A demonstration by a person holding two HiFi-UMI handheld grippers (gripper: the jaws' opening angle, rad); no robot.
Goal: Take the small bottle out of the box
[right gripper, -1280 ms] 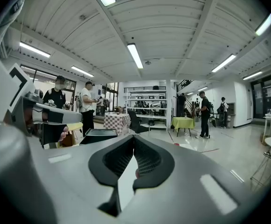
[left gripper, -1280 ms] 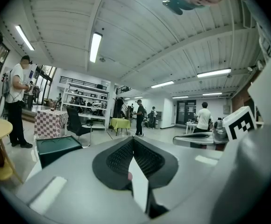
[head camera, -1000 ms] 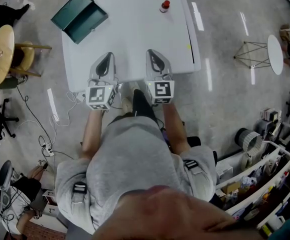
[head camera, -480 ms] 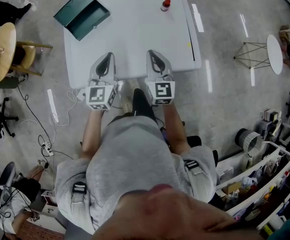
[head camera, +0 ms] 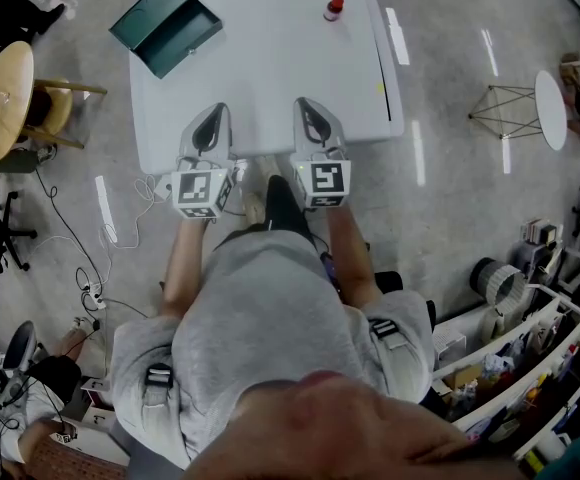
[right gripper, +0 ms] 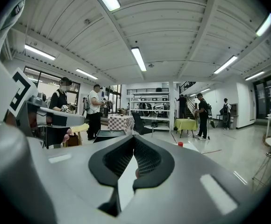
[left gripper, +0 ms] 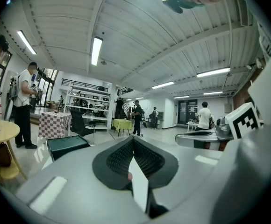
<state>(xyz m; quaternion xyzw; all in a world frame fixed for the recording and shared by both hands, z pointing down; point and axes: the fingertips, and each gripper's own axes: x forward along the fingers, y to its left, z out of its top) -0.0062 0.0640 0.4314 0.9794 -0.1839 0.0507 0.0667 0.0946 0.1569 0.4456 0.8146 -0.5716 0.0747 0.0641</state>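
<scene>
The left claw (head camera: 210, 116) and the right claw (head camera: 307, 110) are hovering side by side over the near edge of the white table (head camera: 270, 78), each with its jaws pressed together and gripping nothing. The small bottle (head camera: 333, 9), red-capped, is standing upright toward the table's far right, outside the box (head camera: 166, 26) and well apart from it. The green box is lying open at the far left corner. A round wooden side table (head camera: 3, 98) is standing on the floor beside that corner, while people (right gripper: 94, 111) are standing about the hall beyond.
</scene>
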